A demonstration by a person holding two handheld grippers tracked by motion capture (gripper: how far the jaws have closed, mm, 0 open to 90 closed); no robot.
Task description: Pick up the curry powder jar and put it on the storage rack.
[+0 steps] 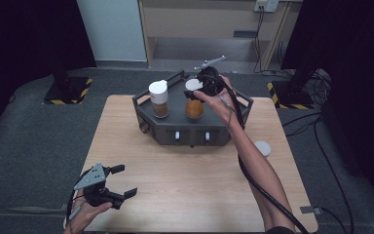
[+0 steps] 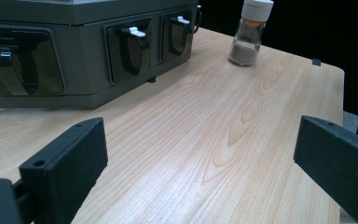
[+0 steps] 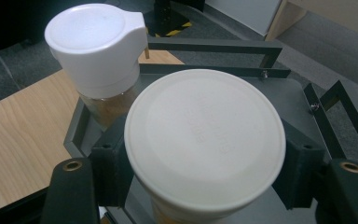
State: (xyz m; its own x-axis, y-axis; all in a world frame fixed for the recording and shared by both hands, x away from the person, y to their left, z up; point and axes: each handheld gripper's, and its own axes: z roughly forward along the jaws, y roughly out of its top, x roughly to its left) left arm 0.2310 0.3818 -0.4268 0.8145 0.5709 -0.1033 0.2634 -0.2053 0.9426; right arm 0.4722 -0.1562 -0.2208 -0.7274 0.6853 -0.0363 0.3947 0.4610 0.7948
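While the right hand-held gripper [image 1: 200, 90] clamps the orange jar [image 1: 194, 108] by its cap over the rack [image 1: 146, 100], a tilt could knock the neighbouring jar [image 1: 159, 99]. Left hand-held gripper [image 1: 118, 181] idles open above the counter [image 1: 185, 180].

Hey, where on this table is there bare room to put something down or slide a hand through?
Bare wood runs from the dark rack's front to the near edge, between the left gripper and the right forearm. The rack top is crowded with two jars; a small shaker stands right.
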